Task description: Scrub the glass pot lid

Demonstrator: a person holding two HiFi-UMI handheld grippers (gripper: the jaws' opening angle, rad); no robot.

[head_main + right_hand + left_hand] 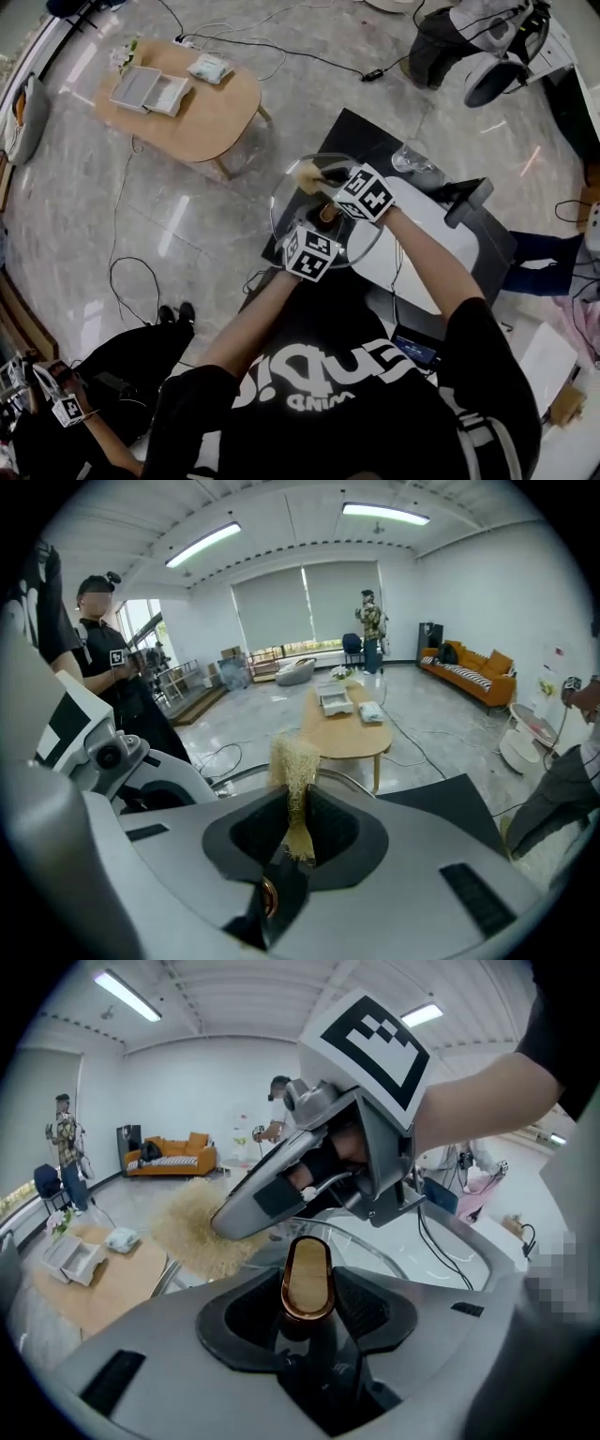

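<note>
Head view steeply down, gripper views close and level, all sharing lid [286,206]

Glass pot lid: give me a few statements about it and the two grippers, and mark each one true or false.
1. The left gripper is clamped on the lid's knob. True.
2. The right gripper is empty. False: its jaws pinch a beige fibrous scrubber.
3. The glass pot lid lies flat on the wooden table. False: it is held up in front of the person, well apart from that table.
4. In the head view the left gripper is nearer the person than the right gripper. True.
</note>
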